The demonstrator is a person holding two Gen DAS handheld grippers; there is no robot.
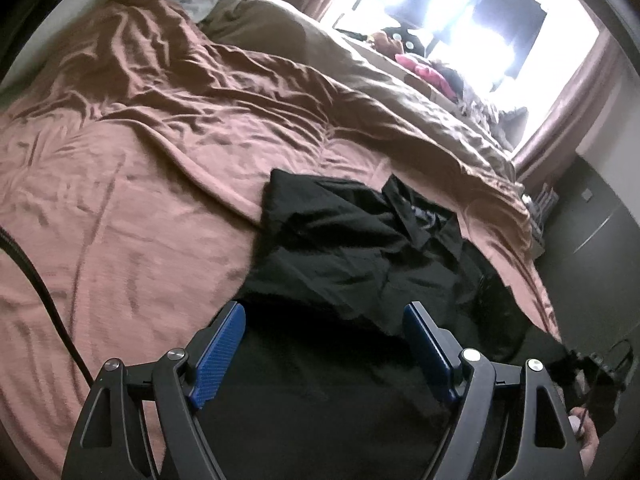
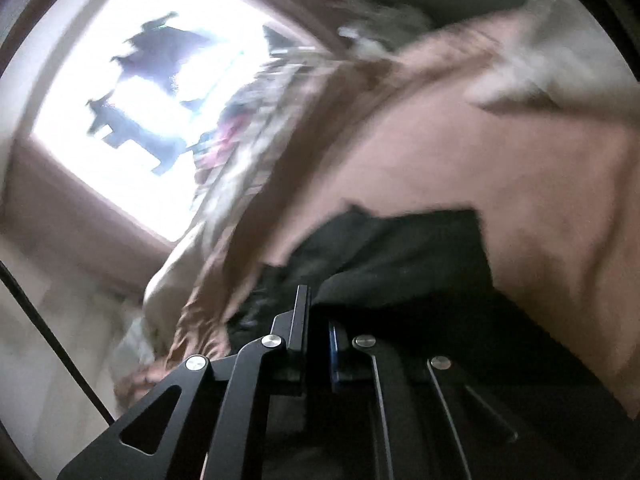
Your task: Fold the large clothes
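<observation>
Looking along the left gripper [image 1: 324, 316], we see its blue-padded jaws standing wide apart with nothing pinched between them, poised over the near part of the black garment [image 1: 352, 240]. The garment lies crumpled on the pinkish-brown bedspread [image 1: 120, 200], near the bed's edge, with a fold turned over and a printed patch showing. In the right wrist view, heavily blurred, the right gripper [image 2: 318, 320] has its jaws drawn together; dark cloth lies right against them, but we cannot tell whether any is caught between the pads. We judge that we are in the early stage, still picking up and spreading the garment rather than making a fold. Next we need the left jaws to close on an edge or corner, so both grippers can stretch the cloth flat on the bed.
</observation>
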